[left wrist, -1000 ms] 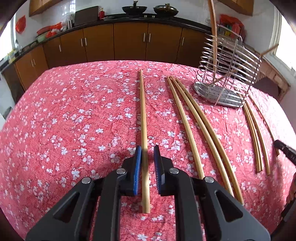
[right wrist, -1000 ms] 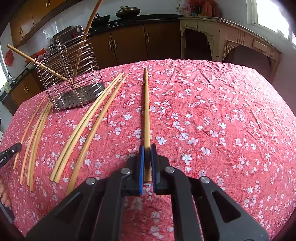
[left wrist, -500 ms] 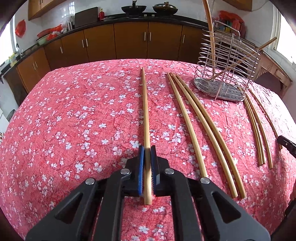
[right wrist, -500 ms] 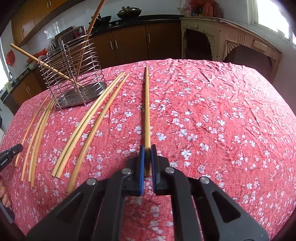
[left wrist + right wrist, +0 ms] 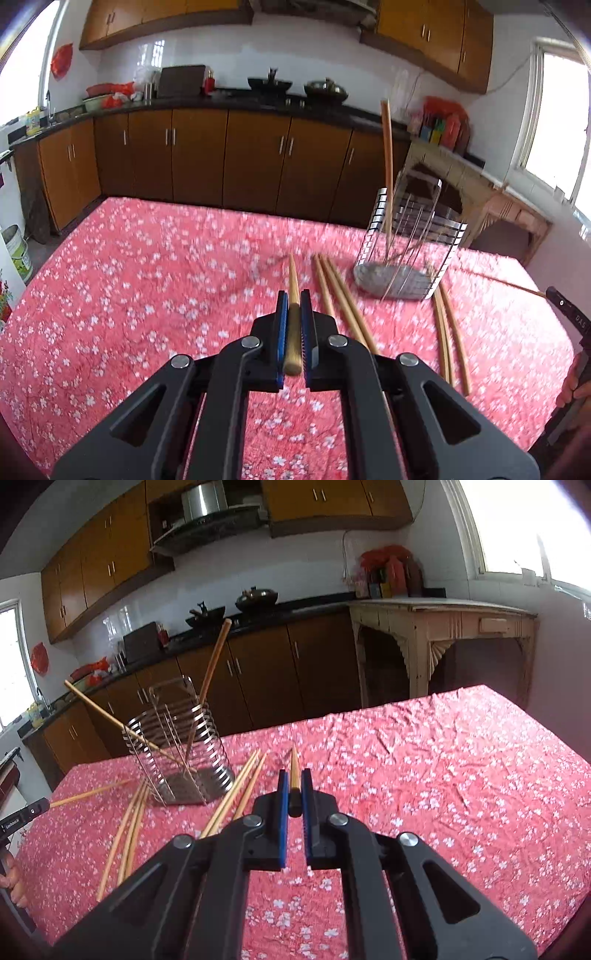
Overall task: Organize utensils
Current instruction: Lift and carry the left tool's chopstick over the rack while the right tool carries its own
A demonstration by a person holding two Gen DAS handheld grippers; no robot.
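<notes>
In the left wrist view, the red flowered tablecloth (image 5: 147,288) fills the left half of the frame, with brown kitchen cabinets (image 5: 199,158) along the top behind it. At the lower centre, the left gripper (image 5: 294,299) has its blue pads pressed together on a wooden chopstick (image 5: 293,332) — the butt end sits between the pads and the thin end points up the frame, clear of the cloth. Just right of it three loose chopsticks (image 5: 332,291) lie side by side on the cloth. Further right, in the middle right of the frame, stands the wire utensil holder (image 5: 406,251), blurred, with one long chopstick upright in it. Two more sticks (image 5: 450,339) lie below it, and a hand shows at the far right edge.

In the right wrist view, the holder (image 5: 181,753) stands at the middle left, with two chopsticks leaning in it. A pair of sticks (image 5: 125,830) lies at lower left, another pair (image 5: 240,782) just right of the holder. At centre, the right gripper (image 5: 294,781) pinches a second chopstick (image 5: 294,768) between its closed pads; it appears lifted off the cloth. A pale side table (image 5: 443,627) stands at the upper right.
</notes>
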